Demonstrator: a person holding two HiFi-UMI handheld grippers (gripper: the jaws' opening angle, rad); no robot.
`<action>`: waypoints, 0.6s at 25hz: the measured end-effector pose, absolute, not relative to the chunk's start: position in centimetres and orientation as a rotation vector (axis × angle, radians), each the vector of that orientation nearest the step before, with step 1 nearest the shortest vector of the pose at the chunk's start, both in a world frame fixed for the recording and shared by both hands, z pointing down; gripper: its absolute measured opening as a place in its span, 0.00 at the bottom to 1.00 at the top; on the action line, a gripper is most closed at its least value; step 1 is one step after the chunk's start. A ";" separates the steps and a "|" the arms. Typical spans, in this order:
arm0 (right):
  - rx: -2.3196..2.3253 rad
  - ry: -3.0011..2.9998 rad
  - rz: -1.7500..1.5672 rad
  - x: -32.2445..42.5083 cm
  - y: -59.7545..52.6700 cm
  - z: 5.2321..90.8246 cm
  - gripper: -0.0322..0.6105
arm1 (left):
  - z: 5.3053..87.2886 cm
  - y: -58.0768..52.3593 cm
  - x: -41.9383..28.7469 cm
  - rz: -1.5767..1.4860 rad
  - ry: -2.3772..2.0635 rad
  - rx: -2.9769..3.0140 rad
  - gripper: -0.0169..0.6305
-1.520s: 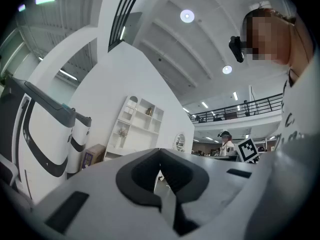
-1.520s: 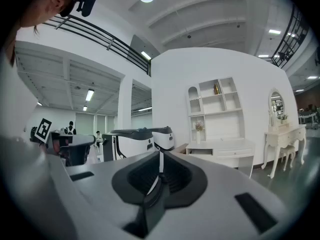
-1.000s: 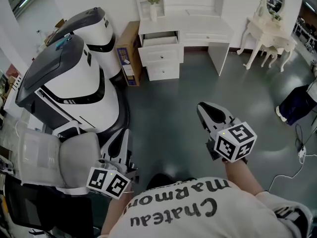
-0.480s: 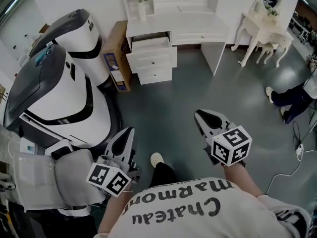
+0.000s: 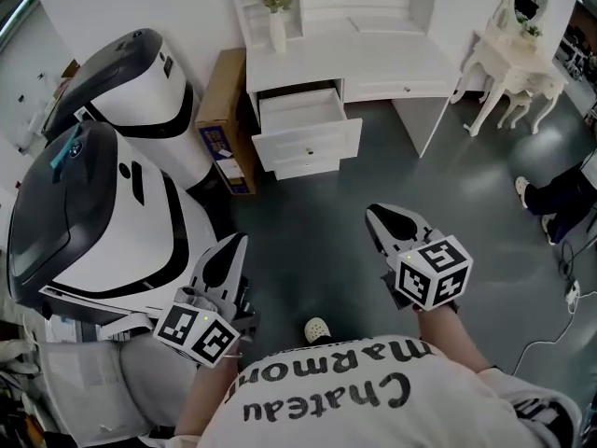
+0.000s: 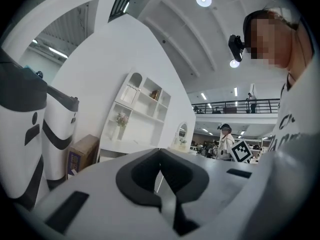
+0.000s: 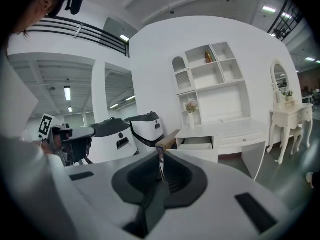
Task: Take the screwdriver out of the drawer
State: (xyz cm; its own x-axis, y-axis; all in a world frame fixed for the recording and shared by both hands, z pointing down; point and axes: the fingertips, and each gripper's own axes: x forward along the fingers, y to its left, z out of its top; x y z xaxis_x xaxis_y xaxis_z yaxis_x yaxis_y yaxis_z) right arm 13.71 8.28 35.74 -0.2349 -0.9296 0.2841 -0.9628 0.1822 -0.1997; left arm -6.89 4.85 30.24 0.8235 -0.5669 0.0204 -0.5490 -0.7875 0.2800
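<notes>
Grey floor (image 5: 308,236), open white drawer (image 5: 308,138)

Your head camera looks steeply down; the white worktop (image 5: 382,54) and its open drawer (image 5: 303,112) stand well off at 12 o'clock. Both gripper cameras face that same worktop, roughly level.

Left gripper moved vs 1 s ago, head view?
Yes. The left gripper has advanced toward the desk: the grey seat that sat beside it now lies behind it.
</notes>
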 end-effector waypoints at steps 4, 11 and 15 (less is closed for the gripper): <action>1.859 -2.373 0.483 12.2 3.1 35.0 0.11 | 29.5 0.0 -8.1 -0.122 -0.882 2.743 0.06; 1.788 -2.381 0.467 9.6 -1.4 35.6 0.11 | 30.4 -4.1 -11.0 -0.180 -0.935 2.675 0.06; 1.689 -2.381 0.454 7.4 -3.1 36.5 0.12 | 31.7 -5.1 -11.5 -0.177 -0.906 2.625 0.06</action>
State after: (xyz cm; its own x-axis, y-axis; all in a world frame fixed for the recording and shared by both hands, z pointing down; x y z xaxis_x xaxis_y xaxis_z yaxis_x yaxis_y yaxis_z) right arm 7.38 -3.08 36.50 -0.3345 -0.8850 0.3239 -0.9421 0.3051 -0.1391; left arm -11.54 -5.06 31.65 0.7870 -0.6170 -0.0022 -0.5722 -0.7313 0.3712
